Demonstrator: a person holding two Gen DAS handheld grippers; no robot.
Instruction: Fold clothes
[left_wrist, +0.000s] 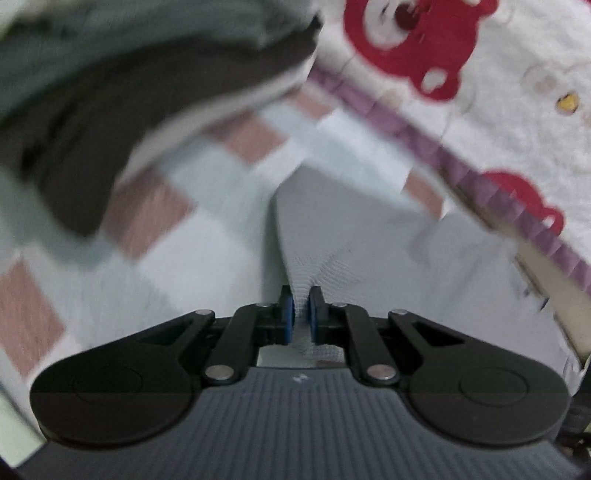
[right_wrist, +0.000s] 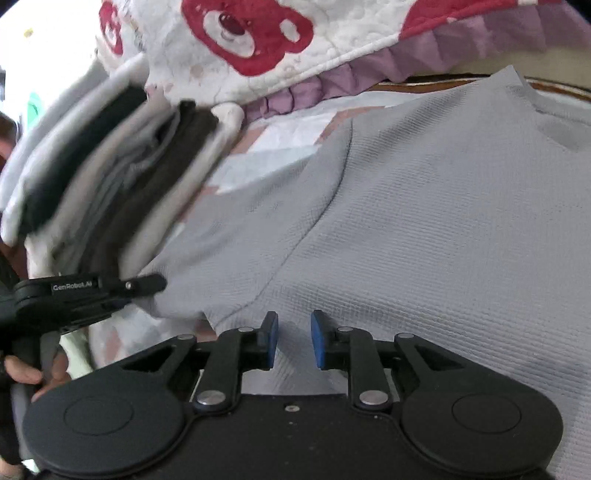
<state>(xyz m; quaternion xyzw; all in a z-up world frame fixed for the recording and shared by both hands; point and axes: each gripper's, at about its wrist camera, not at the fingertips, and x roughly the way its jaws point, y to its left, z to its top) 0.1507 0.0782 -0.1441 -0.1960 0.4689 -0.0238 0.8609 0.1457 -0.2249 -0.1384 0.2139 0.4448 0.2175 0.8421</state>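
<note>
Fabric (left_wrist: 306, 273) pinched, left view only.

Both grippers share 1 build. The left gripper (left_wrist: 301, 314) has black linkage arms, 4 silver pivot pins, 2 round black housings behind them and blue pads (left_wrist: 289, 318) on its fingers, ahead of a grey ribbed body. The right gripper (right_wrist: 294, 341) matches, on a smooth black body with 1 small screw. Seen side-on, the left gripper carries white "GenRobot.AI" lettering.
</note>
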